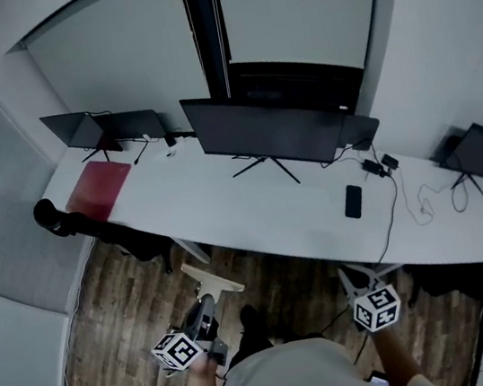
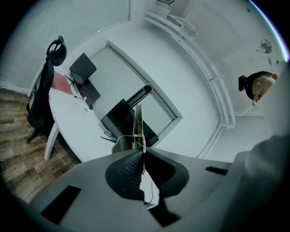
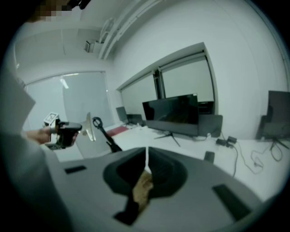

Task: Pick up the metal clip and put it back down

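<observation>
The metal clip point(image 2: 137, 128) is a shiny spring clip that stands upright, pinched at its base between the jaw tips of my left gripper point(image 2: 143, 153). The right gripper view shows the same clip point(image 3: 89, 126) sticking out of the left gripper point(image 3: 72, 130), held in the air at the left. In the head view the left gripper point(image 1: 206, 313) is low at the left, in front of the desk. My right gripper point(image 3: 146, 161) has its jaws together with nothing between them. It hangs at the lower right in the head view, right gripper point(image 1: 355, 279), short of the desk's front edge.
A long white desk point(image 1: 226, 208) carries a large dark monitor point(image 1: 264, 134), a black phone point(image 1: 353, 201), a red mat point(image 1: 98, 187), laptops and cables. Black chairs point(image 1: 74, 225) stand at both ends. Wooden floor point(image 1: 120, 343) lies under me.
</observation>
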`<state>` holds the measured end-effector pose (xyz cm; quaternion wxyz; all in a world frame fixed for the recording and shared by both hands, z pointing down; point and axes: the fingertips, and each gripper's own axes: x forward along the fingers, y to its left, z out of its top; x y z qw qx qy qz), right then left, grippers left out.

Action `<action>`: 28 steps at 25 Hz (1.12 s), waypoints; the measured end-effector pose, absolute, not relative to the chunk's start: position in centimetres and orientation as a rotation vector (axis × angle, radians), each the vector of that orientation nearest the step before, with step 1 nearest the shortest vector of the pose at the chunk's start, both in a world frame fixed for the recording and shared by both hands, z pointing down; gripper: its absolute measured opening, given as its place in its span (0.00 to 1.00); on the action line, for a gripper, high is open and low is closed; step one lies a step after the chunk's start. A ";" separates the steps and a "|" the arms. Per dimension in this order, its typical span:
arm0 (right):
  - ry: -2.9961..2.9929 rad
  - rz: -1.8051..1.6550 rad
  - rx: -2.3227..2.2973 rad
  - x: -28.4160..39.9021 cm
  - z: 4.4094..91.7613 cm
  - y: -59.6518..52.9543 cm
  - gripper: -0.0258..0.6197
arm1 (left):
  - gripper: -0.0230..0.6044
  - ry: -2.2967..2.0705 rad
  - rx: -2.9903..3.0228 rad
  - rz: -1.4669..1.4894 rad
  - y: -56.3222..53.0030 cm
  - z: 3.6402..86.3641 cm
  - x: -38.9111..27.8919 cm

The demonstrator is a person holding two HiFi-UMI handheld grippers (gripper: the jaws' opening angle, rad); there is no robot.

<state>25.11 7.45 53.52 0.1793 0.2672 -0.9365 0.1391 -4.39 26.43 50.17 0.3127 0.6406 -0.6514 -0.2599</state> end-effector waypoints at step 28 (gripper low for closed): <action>-2.465 0.403 0.963 10.1 53.7 2.8 0.09 | 0.09 -1.476 1.820 -0.545 14.1 51.7 -21.5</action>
